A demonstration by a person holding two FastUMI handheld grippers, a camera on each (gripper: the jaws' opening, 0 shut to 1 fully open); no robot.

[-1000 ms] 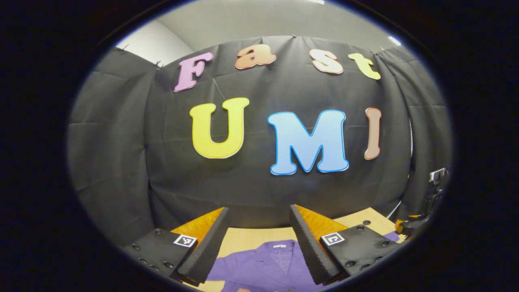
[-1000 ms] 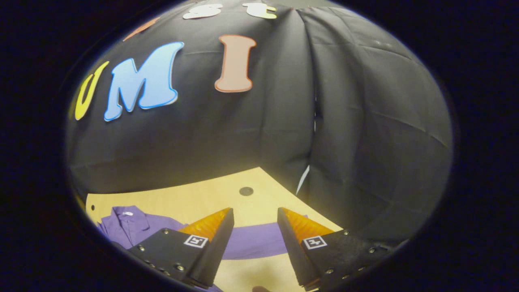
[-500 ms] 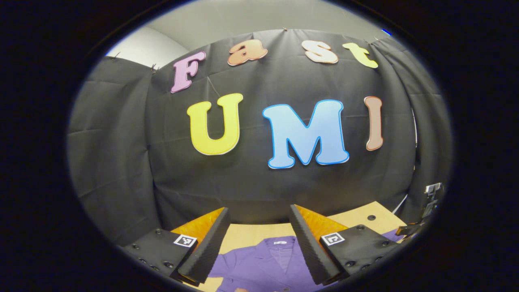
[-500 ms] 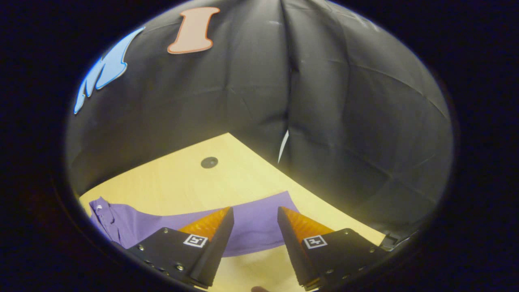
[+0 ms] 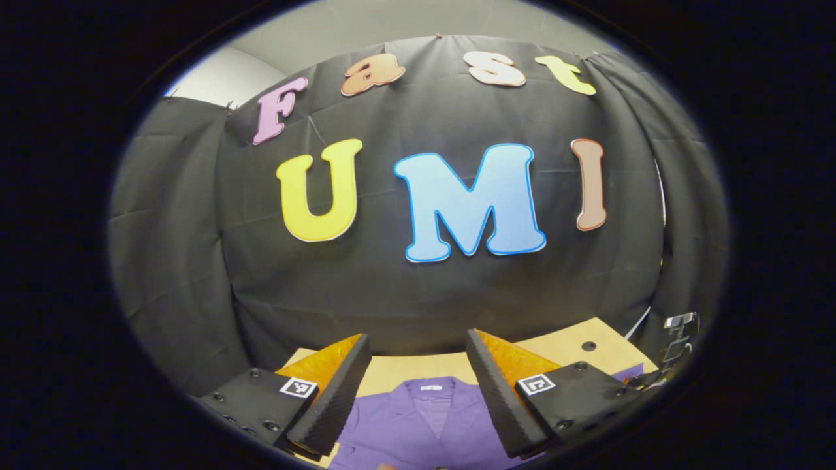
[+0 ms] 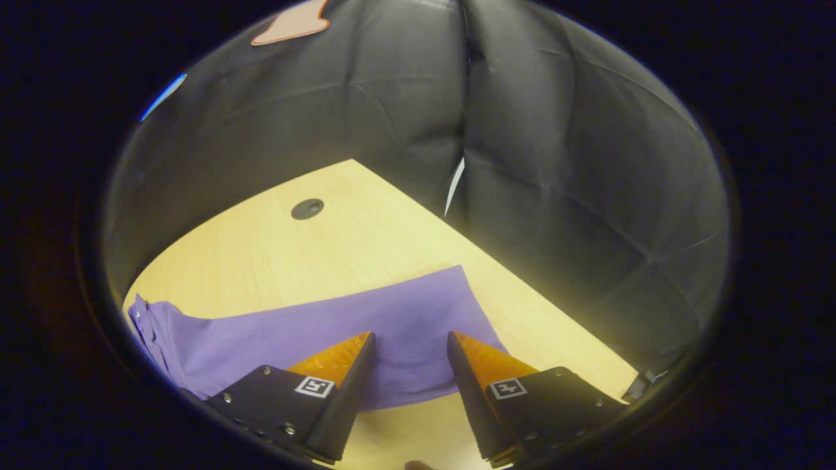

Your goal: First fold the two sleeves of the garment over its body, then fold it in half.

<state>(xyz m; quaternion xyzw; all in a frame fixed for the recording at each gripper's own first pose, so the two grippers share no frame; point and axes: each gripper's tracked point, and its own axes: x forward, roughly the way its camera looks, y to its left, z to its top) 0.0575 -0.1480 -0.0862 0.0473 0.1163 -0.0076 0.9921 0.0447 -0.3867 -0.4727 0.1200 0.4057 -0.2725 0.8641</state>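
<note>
A purple collared shirt [image 5: 424, 421] lies flat on the wooden table [image 5: 562, 349], its collar and a white neck label pointing at the back wall. My left gripper [image 5: 418, 338] hovers open above the collar area, nothing between its fingers. In the right gripper view, one long purple sleeve [image 6: 313, 333] stretches across the table [image 6: 294, 254], its cuff end toward the right. My right gripper [image 6: 410, 339] is open just above that sleeve near the cuff, the cloth showing between its fingers; I cannot tell whether they touch it. The right gripper [image 5: 676, 333] also appears at the far right of the left gripper view.
Black cloth walls close the booth at the back and right, meeting at a corner seam [image 6: 457, 183]. A round dark grommet [image 6: 307, 209] sits in the tabletop beyond the sleeve. The table's right edge [image 6: 562, 320] runs close past the cuff.
My right gripper has tipped down and moved closer to the sleeve, which now looms larger between its fingers. My left gripper has shifted slightly, with the collar now centred. Both stay open.
</note>
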